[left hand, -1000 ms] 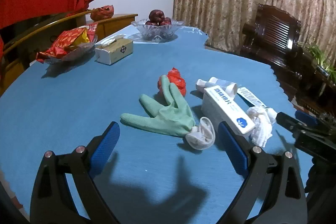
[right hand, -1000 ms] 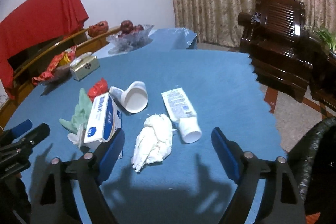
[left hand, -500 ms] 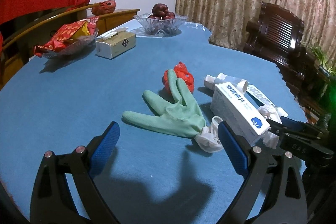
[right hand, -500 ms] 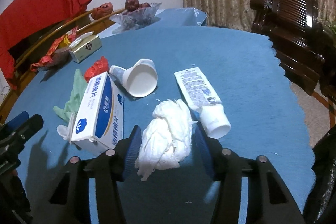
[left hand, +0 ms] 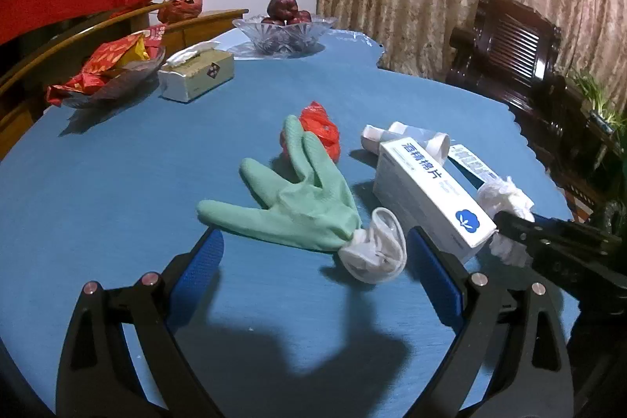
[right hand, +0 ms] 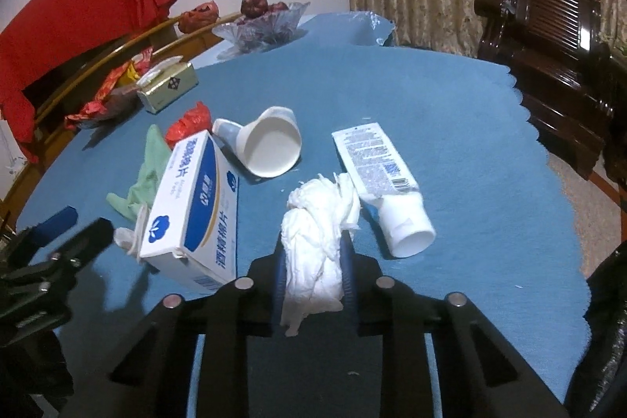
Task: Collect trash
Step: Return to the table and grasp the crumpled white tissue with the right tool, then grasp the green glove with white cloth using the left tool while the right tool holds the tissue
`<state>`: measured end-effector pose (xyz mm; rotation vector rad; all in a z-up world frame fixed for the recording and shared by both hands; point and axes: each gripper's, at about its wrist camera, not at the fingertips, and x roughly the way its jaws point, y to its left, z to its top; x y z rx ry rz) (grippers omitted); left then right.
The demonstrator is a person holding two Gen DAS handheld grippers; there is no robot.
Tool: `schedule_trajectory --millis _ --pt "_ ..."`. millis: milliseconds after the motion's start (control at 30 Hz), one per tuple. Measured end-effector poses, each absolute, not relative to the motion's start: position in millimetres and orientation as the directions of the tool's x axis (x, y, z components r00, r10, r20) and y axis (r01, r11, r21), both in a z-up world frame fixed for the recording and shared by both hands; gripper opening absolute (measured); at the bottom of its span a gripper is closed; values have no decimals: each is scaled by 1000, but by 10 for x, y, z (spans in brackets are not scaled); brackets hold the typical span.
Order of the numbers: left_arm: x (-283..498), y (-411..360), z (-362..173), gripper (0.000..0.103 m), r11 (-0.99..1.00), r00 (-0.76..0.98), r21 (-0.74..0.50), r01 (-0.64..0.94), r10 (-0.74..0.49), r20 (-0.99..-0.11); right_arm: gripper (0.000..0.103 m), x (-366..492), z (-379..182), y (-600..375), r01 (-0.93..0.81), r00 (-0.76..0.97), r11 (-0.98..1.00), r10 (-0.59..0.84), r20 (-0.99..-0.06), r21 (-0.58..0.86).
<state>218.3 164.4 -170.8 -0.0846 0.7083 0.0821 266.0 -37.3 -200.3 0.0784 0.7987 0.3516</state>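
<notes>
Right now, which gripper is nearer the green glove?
Left. The left gripper is open, just short of the green glove, its cuff between the fingers. The right gripper is past the white box, shut on the tissue wad.

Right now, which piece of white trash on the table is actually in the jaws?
The crumpled tissue: the right gripper is shut on it. The box, cup and tube lie loose.
</notes>
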Motion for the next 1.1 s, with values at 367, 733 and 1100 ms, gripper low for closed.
schedule_trajectory --millis 367,733,1100 --pt "2349 1515 -1879 79 993 714 -68 -100 23 -699 25 2587 -1945 -443 -295 653 936 346 -674 194" --pt "2503 1525 -1934 52 991 692 -96 -98 -1 -722 25 2557 -1953 -464 -294 654 937 341 -675 188" --pt "2263 1521 -1823 26 985 712 -153 -81 -50 -700 25 2510 -1917 -497 -297 655 935 348 -671 194"
